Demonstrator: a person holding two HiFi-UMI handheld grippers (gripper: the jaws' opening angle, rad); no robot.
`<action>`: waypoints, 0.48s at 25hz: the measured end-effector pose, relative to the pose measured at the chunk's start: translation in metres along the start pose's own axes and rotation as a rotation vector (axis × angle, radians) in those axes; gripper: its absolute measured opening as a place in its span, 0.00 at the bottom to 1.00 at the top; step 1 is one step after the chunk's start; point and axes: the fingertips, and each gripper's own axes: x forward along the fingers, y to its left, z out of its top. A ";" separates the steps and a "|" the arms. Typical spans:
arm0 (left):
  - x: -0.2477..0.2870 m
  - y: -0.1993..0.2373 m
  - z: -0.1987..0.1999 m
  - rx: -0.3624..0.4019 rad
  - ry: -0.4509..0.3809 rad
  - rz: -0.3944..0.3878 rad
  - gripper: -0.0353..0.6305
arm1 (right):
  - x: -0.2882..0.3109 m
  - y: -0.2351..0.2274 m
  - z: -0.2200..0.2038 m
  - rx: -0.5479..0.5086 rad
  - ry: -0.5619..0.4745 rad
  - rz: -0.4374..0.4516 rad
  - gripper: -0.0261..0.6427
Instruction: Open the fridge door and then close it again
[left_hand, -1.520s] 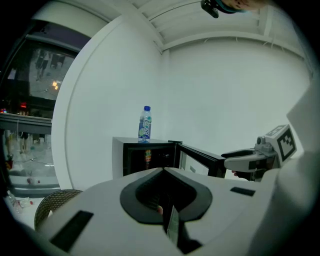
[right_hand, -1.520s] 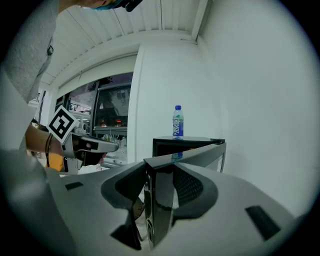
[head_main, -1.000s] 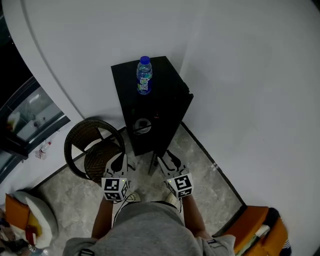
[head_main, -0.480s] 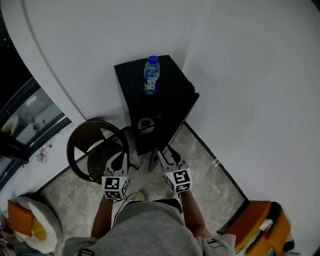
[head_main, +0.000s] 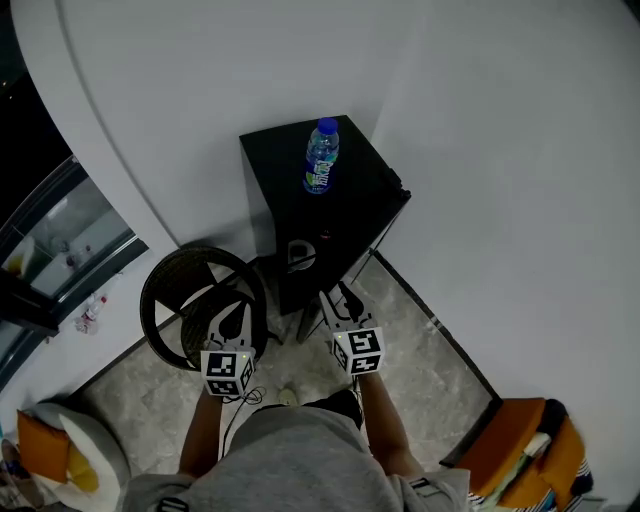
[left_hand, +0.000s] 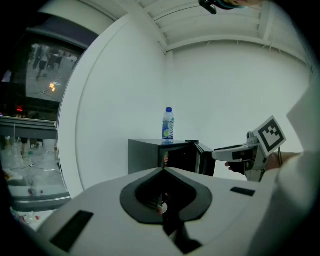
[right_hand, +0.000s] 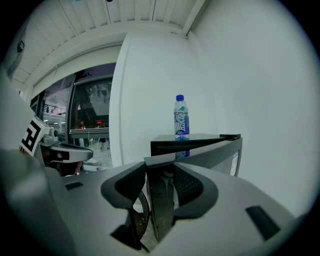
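Note:
A small black fridge (head_main: 300, 195) stands in the corner with a water bottle (head_main: 320, 158) on top. Its door (head_main: 352, 262) stands open, swung out towards me. My right gripper (head_main: 333, 298) is shut on the door's free edge. In the right gripper view the door edge (right_hand: 159, 200) sits between the two pads, and the door panel (right_hand: 210, 150) runs off to the right. My left gripper (head_main: 233, 322) is shut and holds nothing, left of the door. The left gripper view shows the dark inside of the fridge (left_hand: 179, 157) and the right gripper (left_hand: 235, 152) at the door.
A round wicker chair (head_main: 170, 290) stands left of the fridge, under my left gripper. White walls close in behind and to the right. An orange bag (head_main: 520, 450) lies at the lower right, and a glass front (head_main: 50, 240) is at the left.
Both grippers have moved forward towards the fridge. The right one has kept its hold on the door edge, and the door has swung a little nearer the fridge.

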 end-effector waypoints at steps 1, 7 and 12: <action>0.001 0.004 0.000 0.001 -0.002 0.001 0.06 | 0.004 0.001 0.001 0.001 0.001 -0.004 0.32; 0.000 0.015 0.003 0.001 -0.012 0.013 0.06 | 0.016 0.006 0.003 0.008 0.014 -0.009 0.32; 0.001 0.023 0.003 -0.003 -0.014 0.039 0.06 | 0.028 0.008 0.004 0.016 0.021 -0.031 0.32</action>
